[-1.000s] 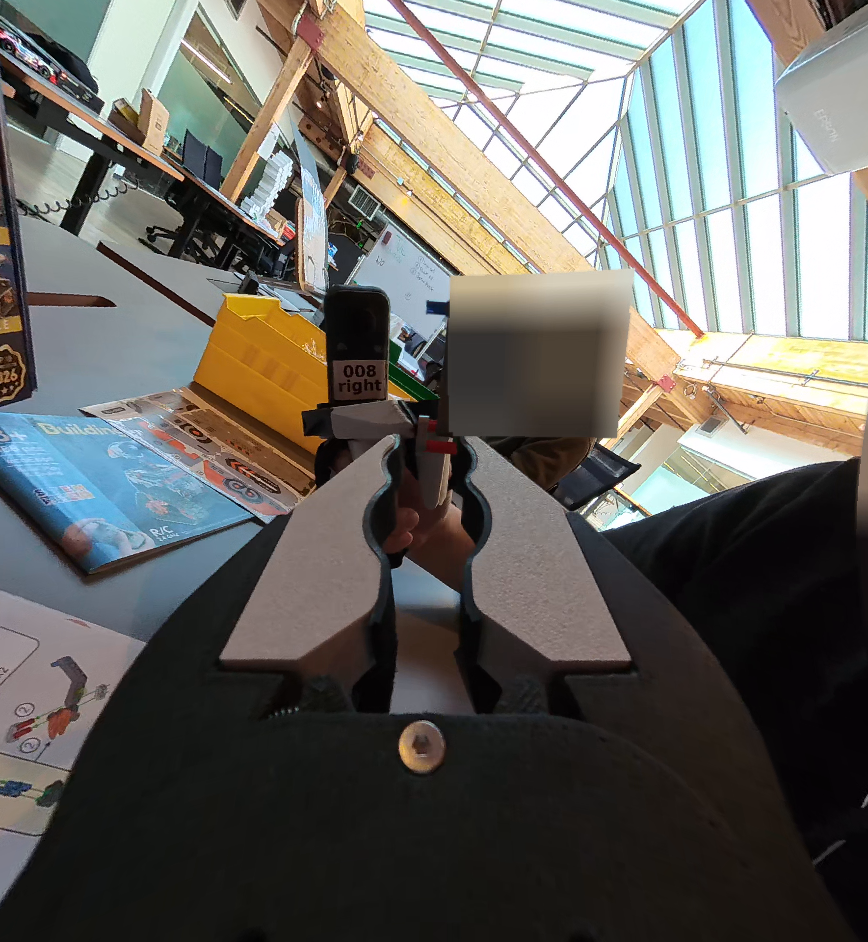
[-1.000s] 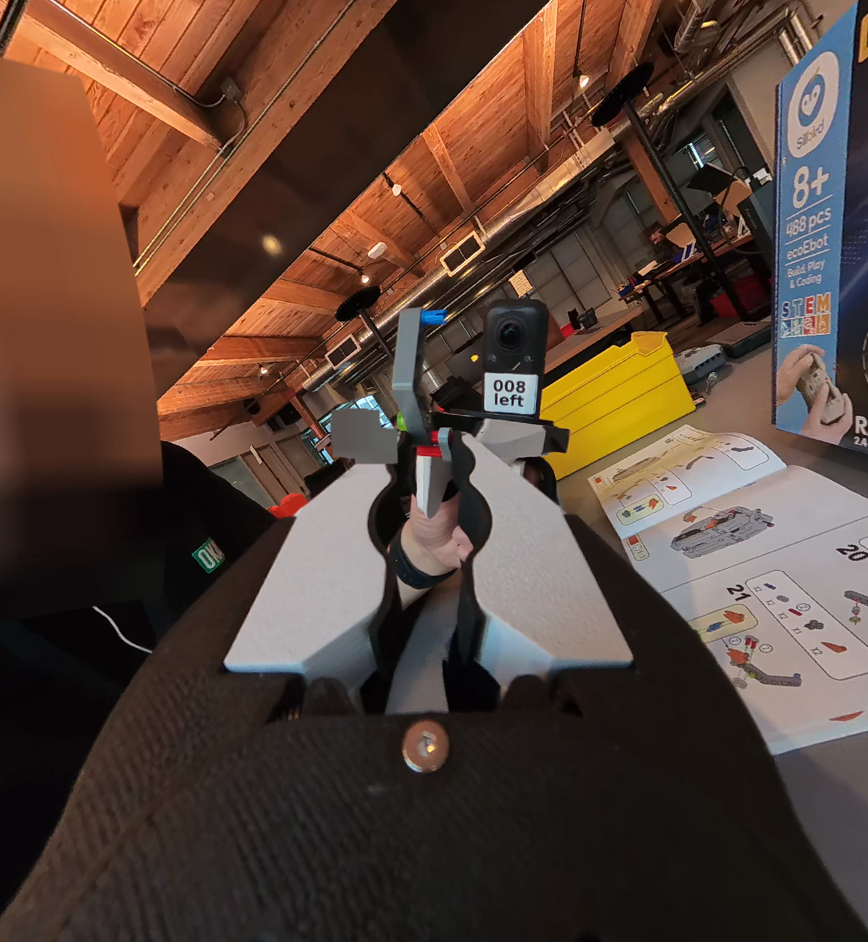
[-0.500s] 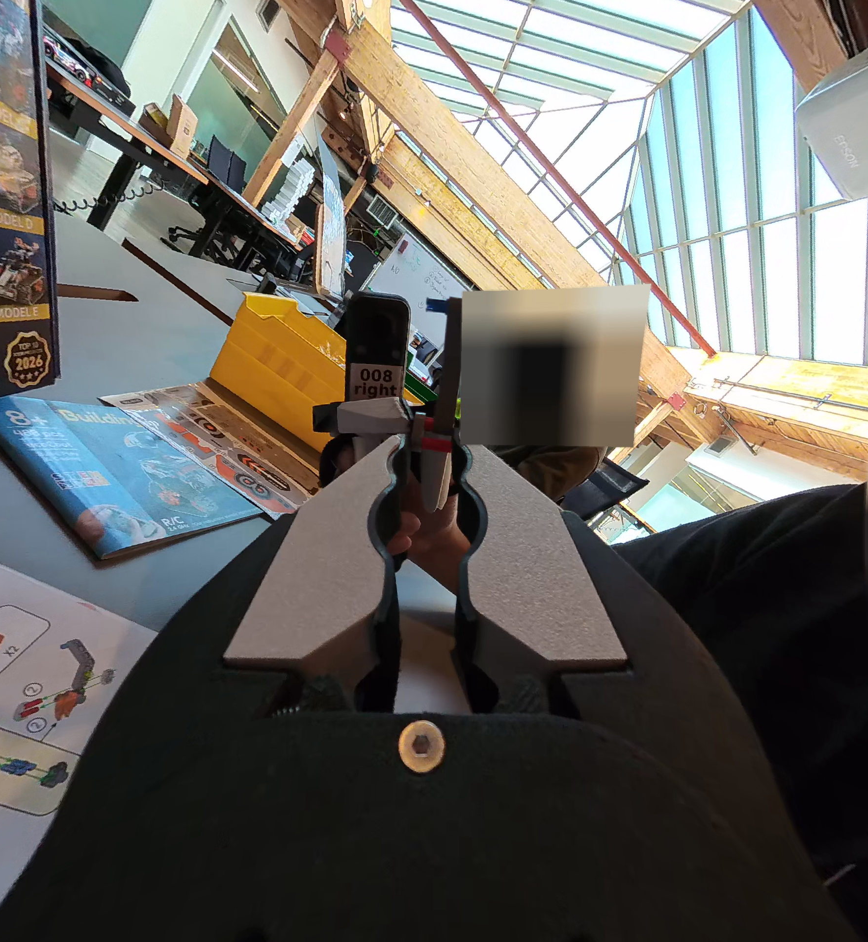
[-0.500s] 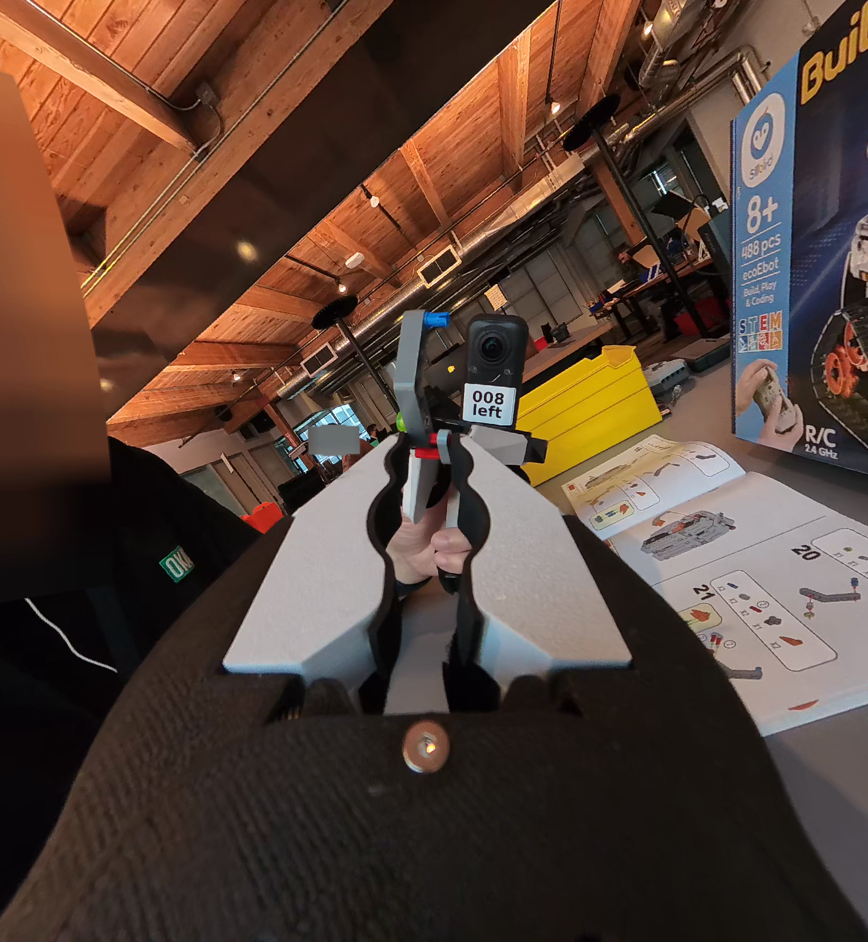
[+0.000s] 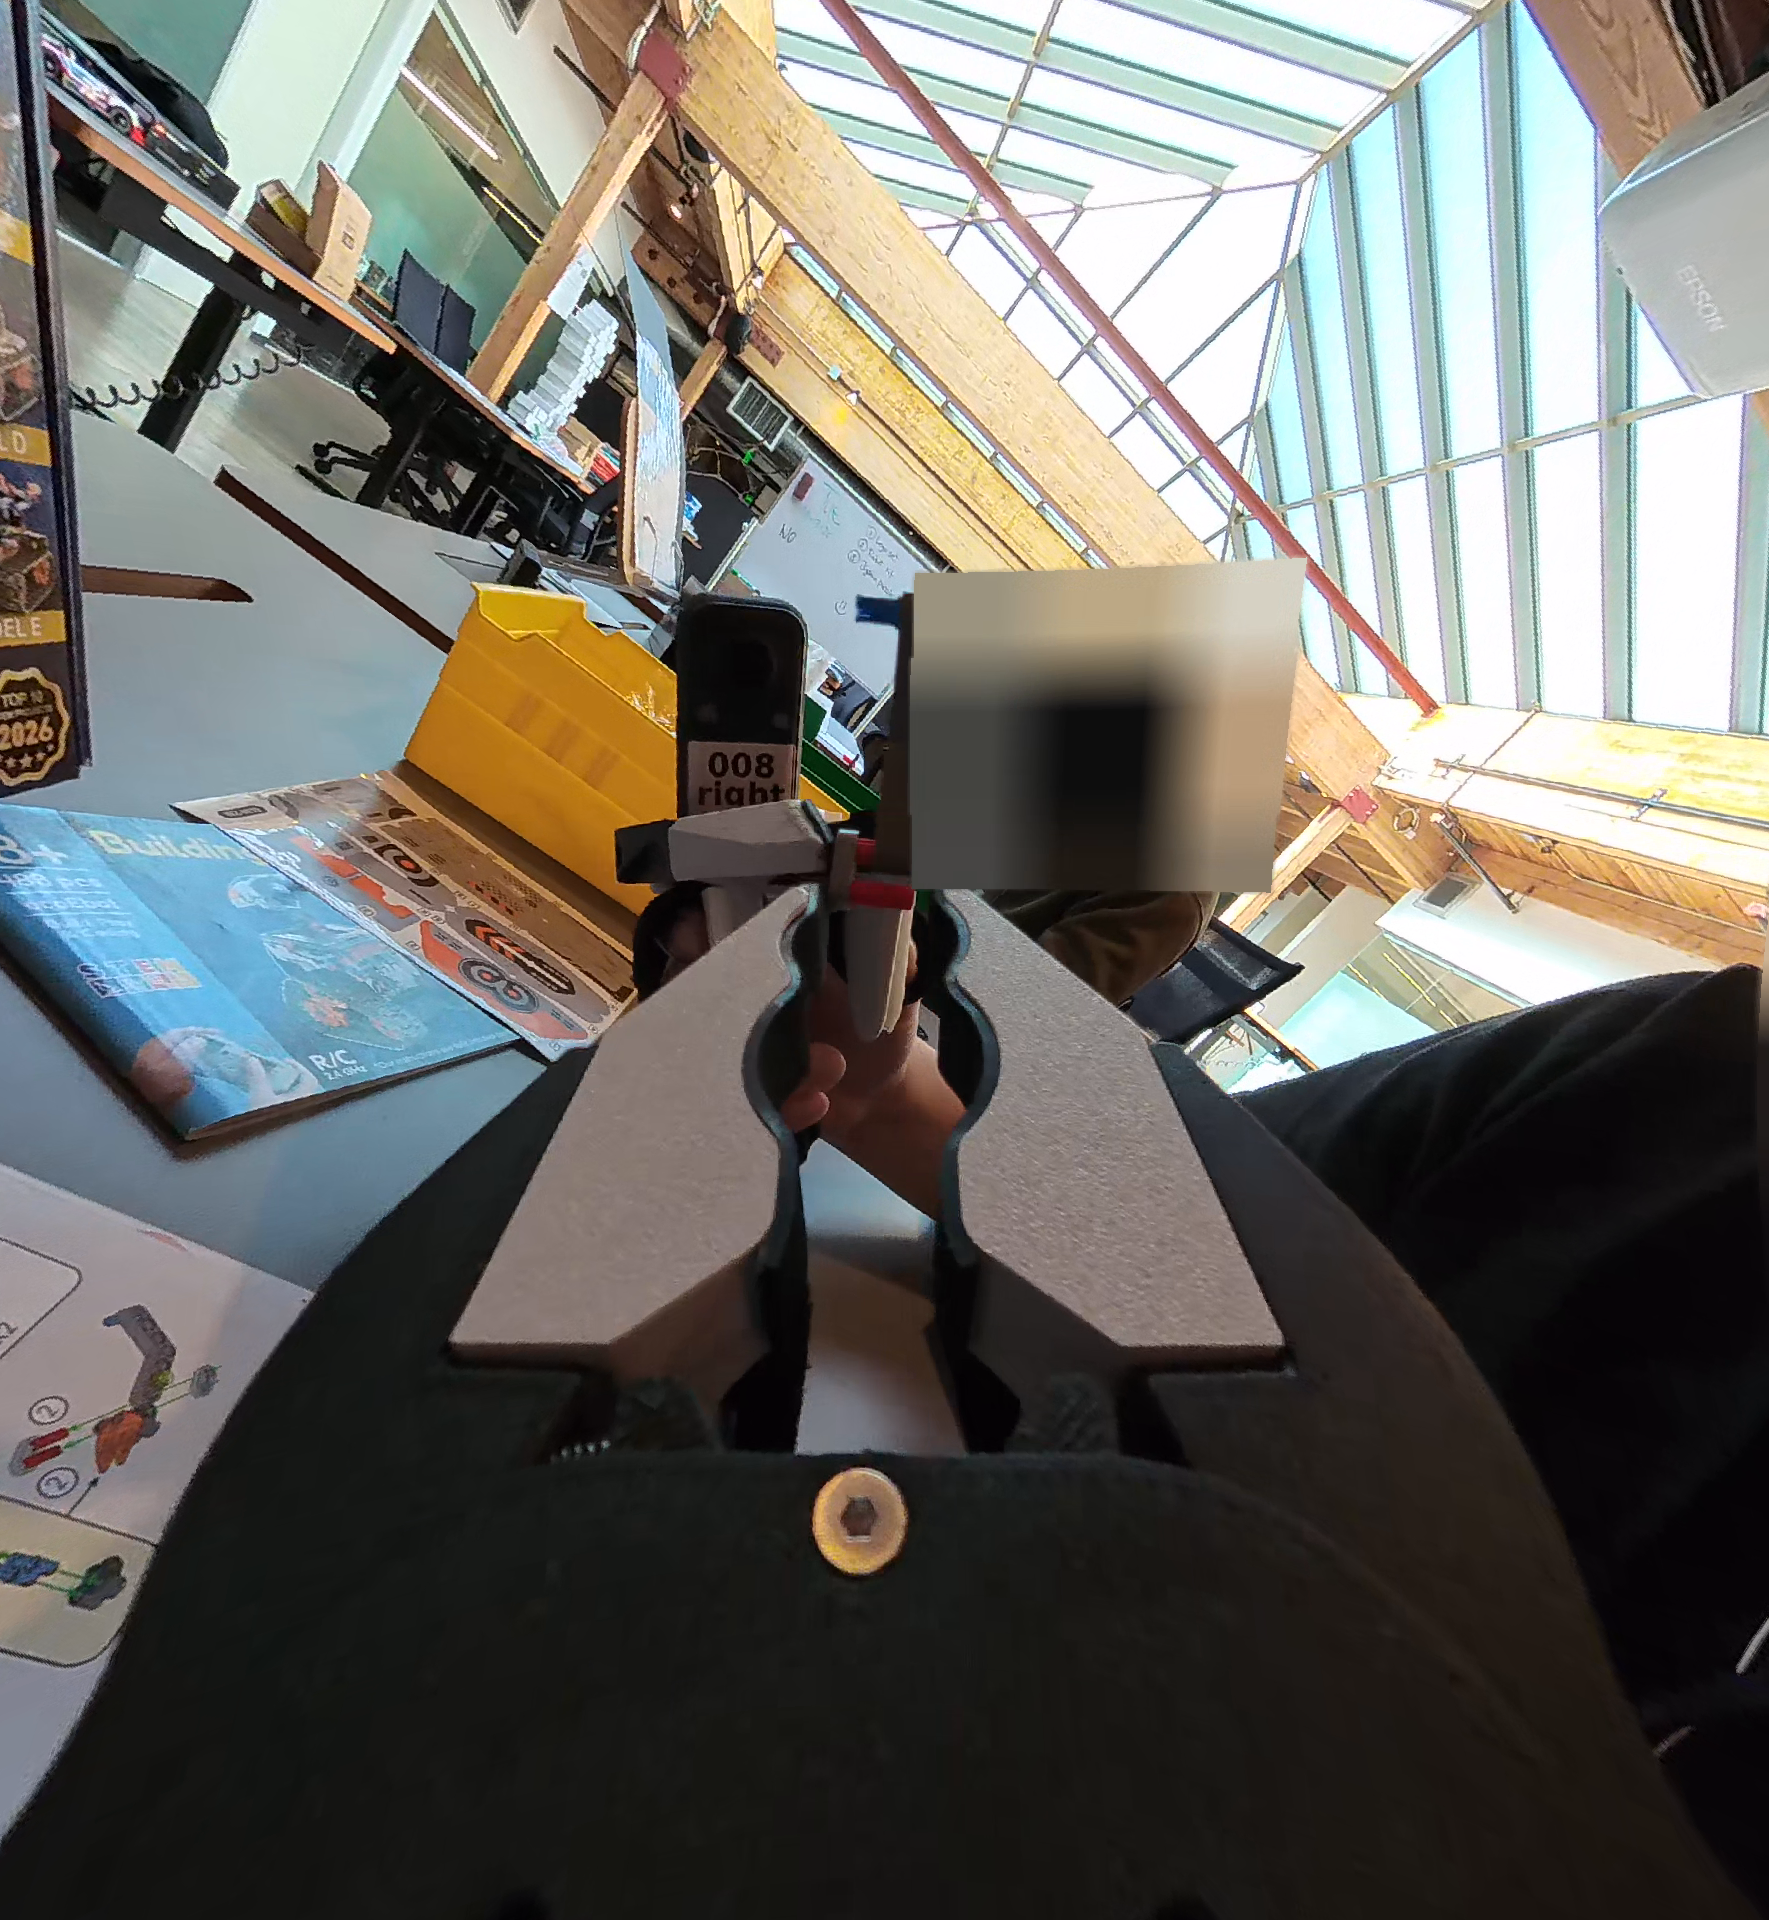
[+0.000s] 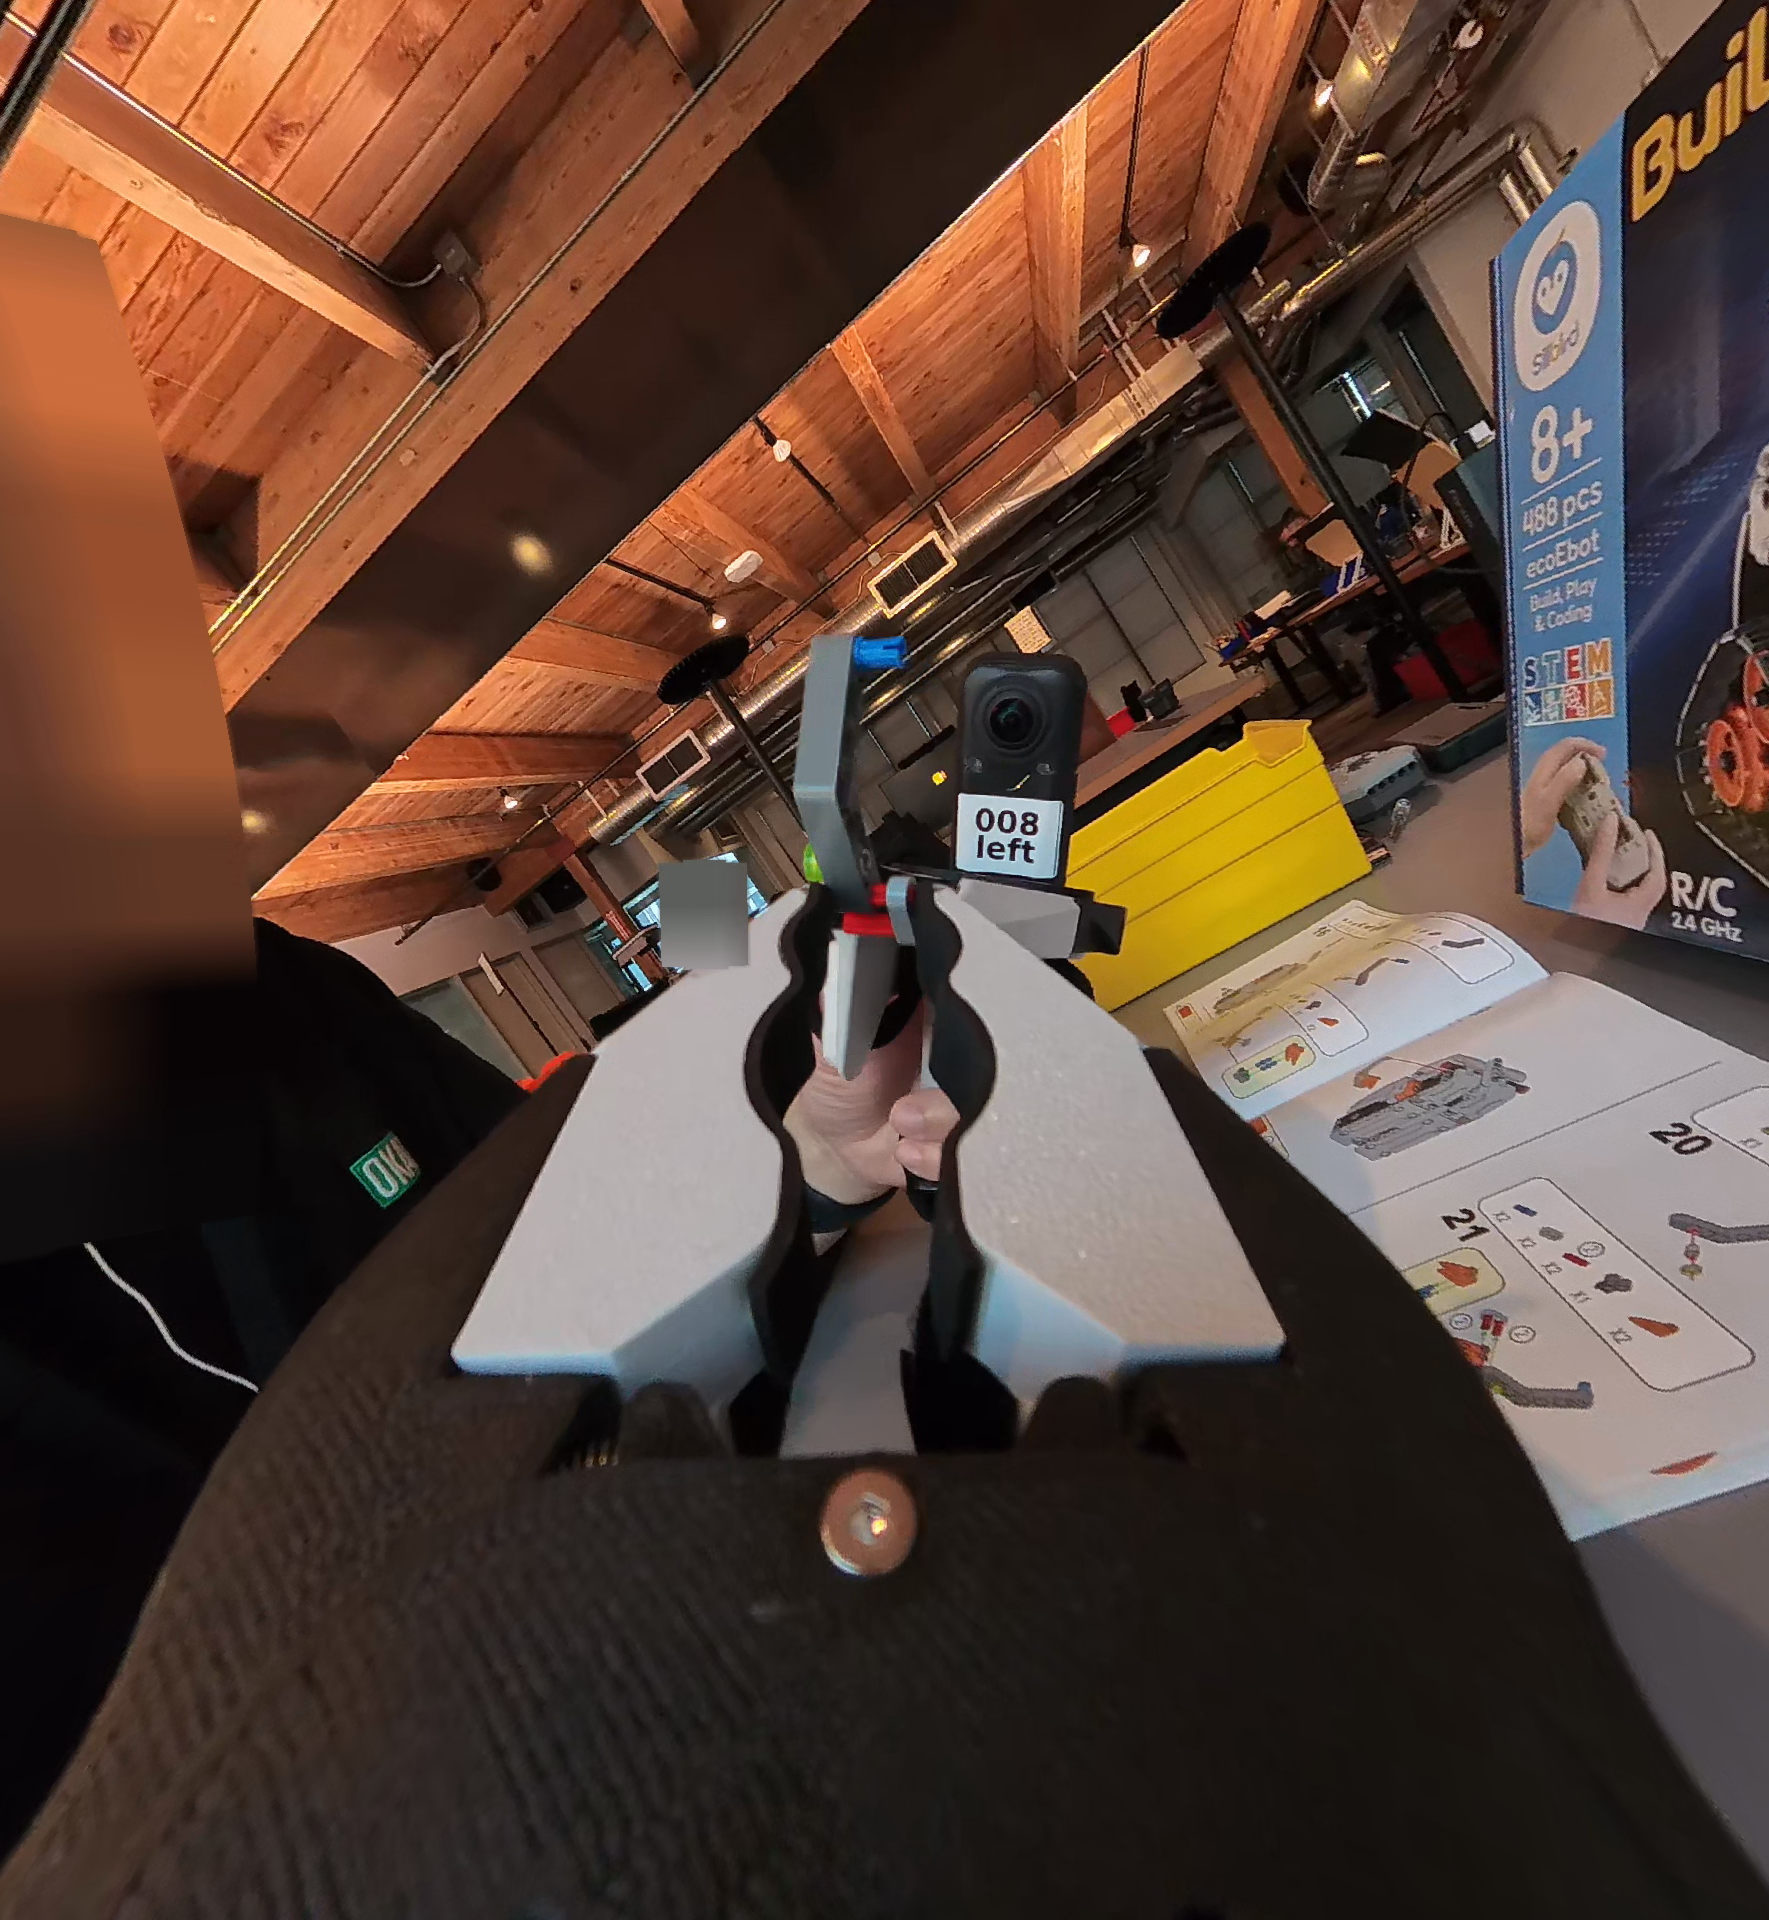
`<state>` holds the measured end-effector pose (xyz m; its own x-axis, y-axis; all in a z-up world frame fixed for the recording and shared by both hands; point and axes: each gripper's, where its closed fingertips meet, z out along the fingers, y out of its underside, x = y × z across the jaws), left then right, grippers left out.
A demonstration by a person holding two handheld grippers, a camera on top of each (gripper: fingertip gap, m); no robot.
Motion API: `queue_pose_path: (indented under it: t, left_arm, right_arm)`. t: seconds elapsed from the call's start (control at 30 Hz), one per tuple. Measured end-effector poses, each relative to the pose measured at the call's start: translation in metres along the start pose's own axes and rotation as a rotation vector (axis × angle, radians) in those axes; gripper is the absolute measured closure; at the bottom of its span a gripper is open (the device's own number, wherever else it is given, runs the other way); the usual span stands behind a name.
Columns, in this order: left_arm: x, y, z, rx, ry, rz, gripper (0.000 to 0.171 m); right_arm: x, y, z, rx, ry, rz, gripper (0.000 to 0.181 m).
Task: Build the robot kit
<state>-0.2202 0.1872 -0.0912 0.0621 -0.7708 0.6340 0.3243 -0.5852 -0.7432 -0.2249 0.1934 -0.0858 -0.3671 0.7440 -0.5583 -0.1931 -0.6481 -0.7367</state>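
Observation:
A small brick assembly is held in the air between my two grippers, which face each other tip to tip. It has a grey angled beam (image 6: 830, 769) with a blue pin (image 6: 880, 652) on top, a red bush (image 6: 864, 923) and a white panel (image 6: 852, 1003) hanging down. My right gripper (image 6: 864, 920) is shut on it at the red bush. My left gripper (image 5: 875, 914) is shut on the same assembly (image 5: 878, 940), and the blur patch hides the beam in its view. The left gripper also shows in the right wrist view (image 6: 1015, 920), and the right gripper in the left wrist view (image 5: 745, 842).
On the grey table lie an open instruction booklet (image 6: 1545, 1195), a blue booklet (image 5: 205, 966) and a sticker sheet (image 5: 423, 883). A yellow bin (image 5: 547, 727) and an upright toy box (image 6: 1690, 520) stand behind them. A person's dark sleeve (image 5: 1482, 1195) is close by. The grippers are tip to tip, or close to it.
Both grippers stay closed on the assembly and have shifted together a little, so the toy box and table show more in both views. The grip looks unchanged.

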Motion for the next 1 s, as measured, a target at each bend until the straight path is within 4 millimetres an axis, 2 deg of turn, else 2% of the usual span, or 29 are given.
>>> queue_pose_path:
  t: [0.6, 0.77, 0.8, 0.83, 0.93, 1.0]
  left_arm:
    - [0.0013, -0.0022, -0.0025, -0.003, -0.011, 0.029, 0.159]
    - [0.0005, 0.004, -0.0022, -0.03, 0.043, -0.081, 0.159]
    - [0.0029, 0.0043, -0.0026, -0.029, 0.072, -0.104, 0.169]
    - [0.0055, 0.0037, -0.0027, -0.023, 0.096, -0.116, 0.171]
    - [0.001, 0.0052, -0.0014, -0.029, 0.065, -0.098, 0.17]
    - [-0.0024, 0.0051, -0.0013, -0.027, 0.038, -0.082, 0.163]
  right_arm:
    - [-0.0011, -0.0017, 0.0014, 0.039, -0.04, 0.055, 0.166]
    - [0.0006, 0.0001, 0.0015, 0.031, -0.031, 0.05, 0.166]
    - [0.0017, -0.0005, 0.0013, 0.034, -0.02, 0.042, 0.166]
    - [0.001, -0.0017, 0.0008, 0.04, -0.021, 0.034, 0.166]
    - [-0.0002, -0.0054, -0.001, 0.058, -0.029, 0.036, 0.166]
    - [0.0009, -0.0067, -0.0019, 0.067, -0.028, 0.044, 0.166]
